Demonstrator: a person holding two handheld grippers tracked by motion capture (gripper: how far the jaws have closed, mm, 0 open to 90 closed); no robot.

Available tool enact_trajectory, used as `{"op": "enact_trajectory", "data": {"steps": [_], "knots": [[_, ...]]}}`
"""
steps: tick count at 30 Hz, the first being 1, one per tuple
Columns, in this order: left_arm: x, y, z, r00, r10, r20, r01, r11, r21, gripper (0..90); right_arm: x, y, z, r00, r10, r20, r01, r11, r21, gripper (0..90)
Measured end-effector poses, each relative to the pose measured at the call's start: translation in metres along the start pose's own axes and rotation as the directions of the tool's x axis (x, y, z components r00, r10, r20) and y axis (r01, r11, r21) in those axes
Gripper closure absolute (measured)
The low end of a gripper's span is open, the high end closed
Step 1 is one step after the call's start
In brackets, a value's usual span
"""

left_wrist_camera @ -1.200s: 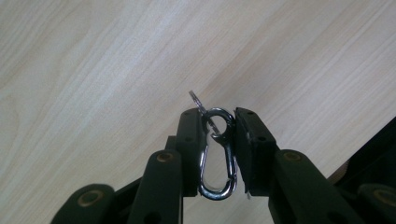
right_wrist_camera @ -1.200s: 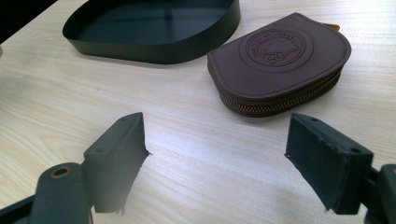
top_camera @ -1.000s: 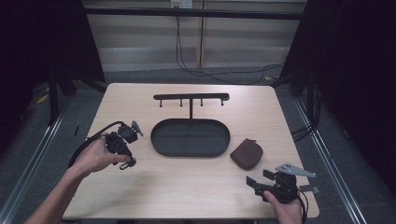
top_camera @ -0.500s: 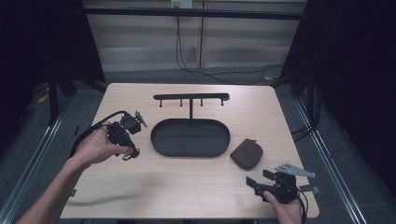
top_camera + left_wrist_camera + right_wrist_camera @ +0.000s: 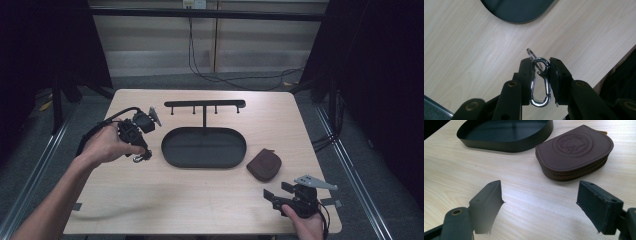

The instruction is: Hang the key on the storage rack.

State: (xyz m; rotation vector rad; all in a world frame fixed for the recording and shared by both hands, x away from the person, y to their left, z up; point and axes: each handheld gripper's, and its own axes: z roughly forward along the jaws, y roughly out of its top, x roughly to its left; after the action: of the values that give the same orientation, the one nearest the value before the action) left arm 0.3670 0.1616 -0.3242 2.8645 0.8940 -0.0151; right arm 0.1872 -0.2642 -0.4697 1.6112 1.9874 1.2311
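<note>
A silver carabiner clip (image 5: 540, 82) with a small ring on top sits between the black jaws of my left gripper (image 5: 541, 65), which is shut on it. In the high view that gripper (image 5: 141, 152) hangs above the table's left side, just left of the black oval tray (image 5: 204, 161), with the clip (image 5: 138, 159) dangling under it. A brown zipped leather pouch (image 5: 575, 151) lies right of the tray, also in the high view (image 5: 264, 164). My right gripper (image 5: 540, 205) stands open near the front right corner (image 5: 272, 196), short of the pouch, nothing between its pads.
A black rack with several small hooks (image 5: 205, 104) stands behind the tray on a thin post. The light wooden table (image 5: 200, 200) ends close to my right hand at the front right. A dark cable (image 5: 95, 132) loops from the left gripper.
My left hand has lifted the carabiner off the table and carried it a little farther back, staying left of the tray. The right gripper has stayed where it was.
</note>
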Motion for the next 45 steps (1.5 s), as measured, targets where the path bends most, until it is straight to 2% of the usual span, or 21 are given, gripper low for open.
{"op": "enact_trajectory", "data": {"steps": [3,12,13,17,19,20,23,36,38,40,45], "knots": [[0.001,0.005,-0.008,1.0000,0.001,-0.006,-0.001,0.9999,-0.014,72.4,0.000,0.000,0.000,1.0000,0.000,0.001,0.000,1.000,0.000,19.9],[0.006,0.020,-0.019,0.9999,-0.011,-0.008,0.011,0.9998,-0.016,72.4,0.000,0.000,-0.001,1.0000,-0.004,0.002,0.004,1.000,-0.006,20.2],[0.006,0.024,-0.022,0.9997,-0.014,-0.019,0.013,0.9997,-0.021,72.4,0.000,0.000,-0.001,1.0000,0.002,0.001,-0.002,1.000,-0.003,20.2],[0.007,0.029,-0.028,0.9999,-0.010,-0.007,0.010,0.9998,-0.019,72.4,0.000,0.000,-0.001,1.0000,0.000,0.000,0.000,1.000,-0.004,20.2],[0.007,0.032,-0.031,0.9996,-0.016,-0.022,0.016,0.9996,-0.023,72.4,0.000,0.000,-0.001,1.0000,-0.001,-0.002,0.001,1.000,-0.003,20.2],[0.008,0.034,-0.033,0.9998,-0.003,-0.019,0.002,0.9999,-0.016,72.4,0.000,0.000,-0.001,1.0000,-0.001,-0.002,0.001,1.000,-0.003,20.2],[0.011,0.041,-0.038,0.9999,-0.010,-0.011,0.010,0.9995,-0.029,72.4,0.000,0.000,-0.001,1.0000,0.004,-0.003,-0.004,1.000,-0.002,20.2],[0.010,0.070,-0.049,0.9996,-0.013,-0.024,0.012,0.9994,-0.033,72.4,0.000,0.000,0.000,1.0000,0.002,-0.008,-0.002,1.000,0.001,20.3],[0.011,0.074,-0.050,0.9998,-0.016,-0.010,0.015,0.9990,-0.042,72.4,0.000,0.000,-0.001,0.9999,0.002,-0.010,-0.002,1.000,-0.002,20.3],[0.012,0.078,-0.051,0.9997,-0.018,-0.018,0.017,0.9993,-0.034,72.4,-0.001,0.000,-0.001,0.9999,0.004,-0.012,-0.004,1.000,-0.002,20.3],[0.018,0.088,-0.053,0.9997,-0.022,-0.005,0.022,0.9992,-0.033,72.4,0.000,0.000,-0.001,0.9999,0.004,-0.015,-0.004,1.000,-0.002,20.3]]}}
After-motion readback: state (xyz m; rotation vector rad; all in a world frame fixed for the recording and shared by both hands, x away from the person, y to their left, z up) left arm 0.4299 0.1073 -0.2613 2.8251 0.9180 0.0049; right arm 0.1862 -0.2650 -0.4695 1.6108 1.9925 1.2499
